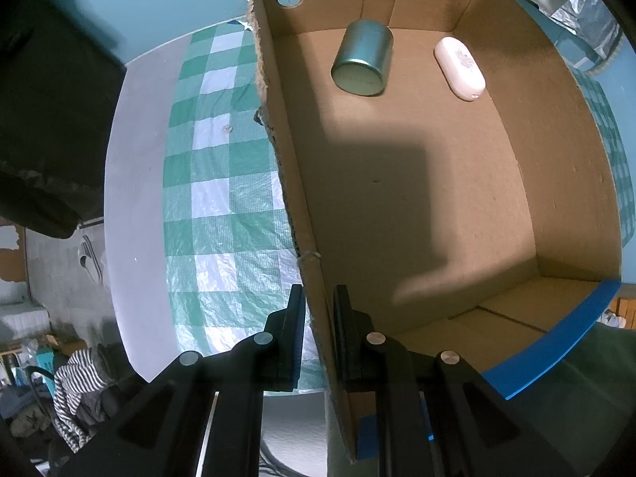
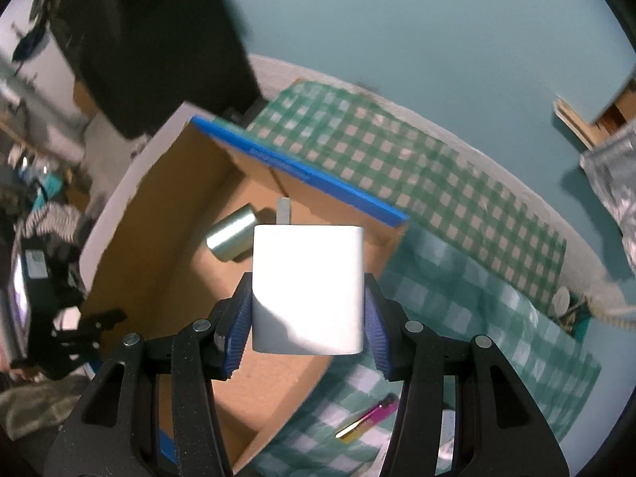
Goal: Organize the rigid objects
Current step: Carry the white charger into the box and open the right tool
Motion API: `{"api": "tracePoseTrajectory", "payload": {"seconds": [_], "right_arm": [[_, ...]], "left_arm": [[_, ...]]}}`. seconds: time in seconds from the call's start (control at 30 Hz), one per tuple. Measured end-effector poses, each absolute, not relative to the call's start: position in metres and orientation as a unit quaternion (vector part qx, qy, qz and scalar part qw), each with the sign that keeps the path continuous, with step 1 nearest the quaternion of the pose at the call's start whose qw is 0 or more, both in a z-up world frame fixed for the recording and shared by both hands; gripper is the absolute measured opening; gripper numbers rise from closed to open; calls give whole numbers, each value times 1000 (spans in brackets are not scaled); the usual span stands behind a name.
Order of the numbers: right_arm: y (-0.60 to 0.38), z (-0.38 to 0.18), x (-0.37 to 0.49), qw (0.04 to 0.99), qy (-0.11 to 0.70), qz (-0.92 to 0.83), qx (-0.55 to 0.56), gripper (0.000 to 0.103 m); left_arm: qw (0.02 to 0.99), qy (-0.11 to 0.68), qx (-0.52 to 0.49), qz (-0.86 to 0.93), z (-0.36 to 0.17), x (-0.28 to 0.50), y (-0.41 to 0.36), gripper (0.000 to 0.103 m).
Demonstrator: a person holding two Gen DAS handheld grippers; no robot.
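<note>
An open cardboard box [image 1: 556,183] with blue-taped flaps holds a silver tin can [image 1: 362,58] lying on its side and a white oval case [image 1: 459,68]. My left gripper [image 1: 320,298] is shut on the box's left wall [image 1: 296,183], one finger on each side. My right gripper [image 2: 308,298] is shut on a white plug adapter [image 2: 308,290] with a metal prong, held above the box [image 2: 159,214]. The can [image 2: 232,238] shows below it in the right wrist view.
A green and white checked cloth [image 1: 222,206] covers the white round table [image 1: 135,198]. A pink and gold pen-like object [image 2: 367,423] lies on the cloth [image 2: 477,310] right of the box. Clutter and striped fabric [image 1: 75,389] lie beyond the table's edge.
</note>
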State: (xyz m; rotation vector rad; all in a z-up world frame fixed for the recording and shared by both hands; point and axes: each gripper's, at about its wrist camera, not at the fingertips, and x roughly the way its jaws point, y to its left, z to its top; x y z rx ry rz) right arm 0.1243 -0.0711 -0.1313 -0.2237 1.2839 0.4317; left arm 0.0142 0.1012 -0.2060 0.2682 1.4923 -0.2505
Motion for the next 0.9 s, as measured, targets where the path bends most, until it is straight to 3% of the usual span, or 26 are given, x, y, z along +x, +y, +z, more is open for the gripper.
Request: {"api": "tracePoseTrajectory", "payload": {"seconds": [0.57,0.9], "right_arm": [[-29,-199,113,714,628,236,-199,51],[-39,-189,117,718,632,227,-182,51]], "left_arm": [[716,679,120,-111,-210,14,103,14],[713,681,121,-112,-210,15,101,14]]}}
